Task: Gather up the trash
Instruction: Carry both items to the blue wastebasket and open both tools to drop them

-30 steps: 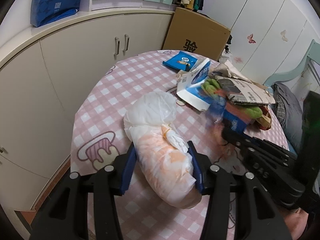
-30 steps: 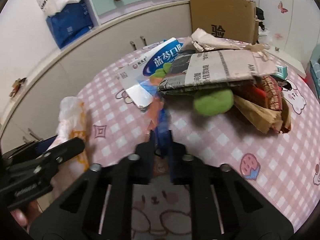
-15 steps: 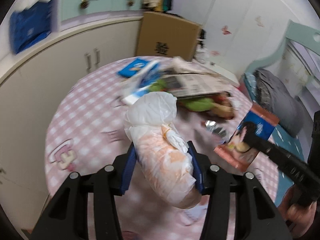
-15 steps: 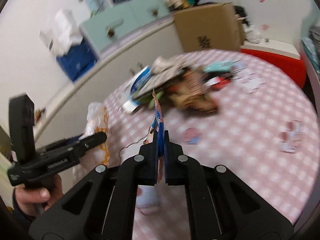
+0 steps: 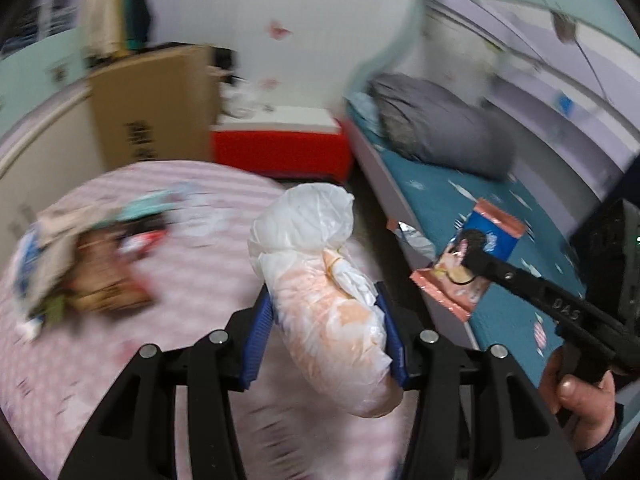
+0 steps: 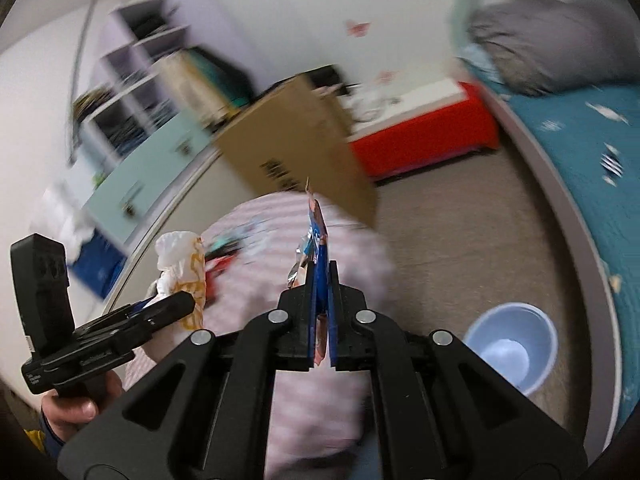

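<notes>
Here we carry two pieces off the tabletop (image 5: 168, 200). Left gripper (image 5: 324, 332) fingers clamped on a knotted white plastic bag (image 5: 328, 280); right gripper (image 6: 320, 304) fingers pinched together on a blue-and-pink snack wrapper (image 6: 318, 240). Transport step, we judge. Pale blue bin (image 6: 512, 344) stands on the floor, lower right; next, bring both over it and release.

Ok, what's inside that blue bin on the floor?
The bin looks nearly empty: only a pale patch shows at its bottom, too blurred to identify. The near inner wall is hidden behind the rim, so anything lying against it cannot be seen.
</notes>
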